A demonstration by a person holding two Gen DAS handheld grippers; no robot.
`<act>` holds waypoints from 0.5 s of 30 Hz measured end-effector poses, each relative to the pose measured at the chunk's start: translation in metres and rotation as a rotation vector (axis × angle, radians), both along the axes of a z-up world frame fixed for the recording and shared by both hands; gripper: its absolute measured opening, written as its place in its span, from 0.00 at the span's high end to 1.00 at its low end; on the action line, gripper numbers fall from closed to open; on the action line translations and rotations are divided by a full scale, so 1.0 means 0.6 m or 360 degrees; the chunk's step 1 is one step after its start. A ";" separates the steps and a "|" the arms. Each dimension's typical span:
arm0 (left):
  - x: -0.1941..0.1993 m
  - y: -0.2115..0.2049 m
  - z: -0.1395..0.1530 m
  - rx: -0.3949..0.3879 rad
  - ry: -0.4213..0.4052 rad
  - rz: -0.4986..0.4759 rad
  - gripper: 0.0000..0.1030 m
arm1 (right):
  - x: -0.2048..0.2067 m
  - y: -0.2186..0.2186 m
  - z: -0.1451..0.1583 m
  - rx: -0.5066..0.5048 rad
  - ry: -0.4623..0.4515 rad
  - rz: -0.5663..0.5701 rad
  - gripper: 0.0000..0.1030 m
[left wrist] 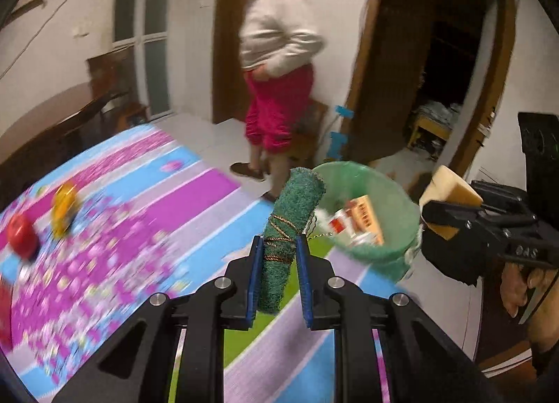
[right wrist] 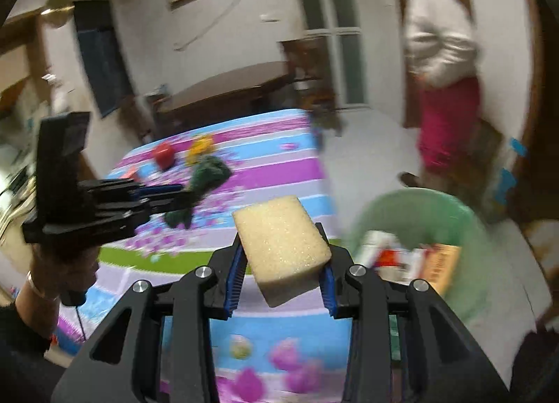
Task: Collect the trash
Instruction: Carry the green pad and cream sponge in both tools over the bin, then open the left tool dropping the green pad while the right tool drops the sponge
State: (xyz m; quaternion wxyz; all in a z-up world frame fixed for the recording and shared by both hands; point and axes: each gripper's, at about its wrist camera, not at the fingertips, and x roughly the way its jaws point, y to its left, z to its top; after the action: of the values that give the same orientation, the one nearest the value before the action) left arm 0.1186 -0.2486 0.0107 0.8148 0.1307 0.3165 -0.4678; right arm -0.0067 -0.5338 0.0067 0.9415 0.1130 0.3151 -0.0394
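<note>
Left tongs [left wrist: 278, 256] clamped on a rolled green scouring pad [left wrist: 291, 228] bound with thin brown cord, the roll standing nearly upright between the blue pads, its upper end overlapping the near rim of the bin in the left wrist view. Right tongs [right wrist: 282, 280] gripping a pale yellow sponge [right wrist: 281, 249], tilted, one broad face turned up. Both held above the edge of the bench [left wrist: 146, 200], draped in a cloth striped pink, blue, lilac and green.

Just beyond the bench edge, on the floor: a round bin [left wrist: 391, 193] lined with a green bag. Inside it, several pieces already lying together: an orange-and-cream carton [left wrist: 367, 217], a red-and-white packet [left wrist: 340, 223], some white scraps; finer detail lost to blur. Neither the scouring pad nor the sponge inside the bin; both apart from it, held in the air.

On the far part of the bench: a red round thing [left wrist: 21, 235] and a yellow one [left wrist: 64, 207] side by side, blurred, too smeared to name.

Behind the bin, a person [left wrist: 276, 53] in a light top and red shorts standing on the tiled floor near a doorway.
</note>
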 end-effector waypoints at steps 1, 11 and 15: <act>-0.004 -0.022 0.002 0.0006 -0.0005 -0.0019 0.80 | -0.003 -0.014 0.001 -0.0006 0.0009 -0.0035 0.66; -0.007 -0.280 -0.039 0.0109 0.0091 -0.0135 0.80 | -0.018 -0.169 -0.032 -0.0039 0.0217 -0.0309 0.66; -0.008 -0.350 -0.057 0.0154 0.0030 -0.0105 0.80 | -0.018 -0.200 -0.057 -0.0022 0.0278 -0.0353 0.66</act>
State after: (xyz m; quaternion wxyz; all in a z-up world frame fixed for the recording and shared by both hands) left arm 0.1140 -0.4585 -0.0234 0.7887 0.1758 0.3418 -0.4798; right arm -0.0176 -0.6538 -0.0273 0.9011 0.1369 0.3812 -0.1551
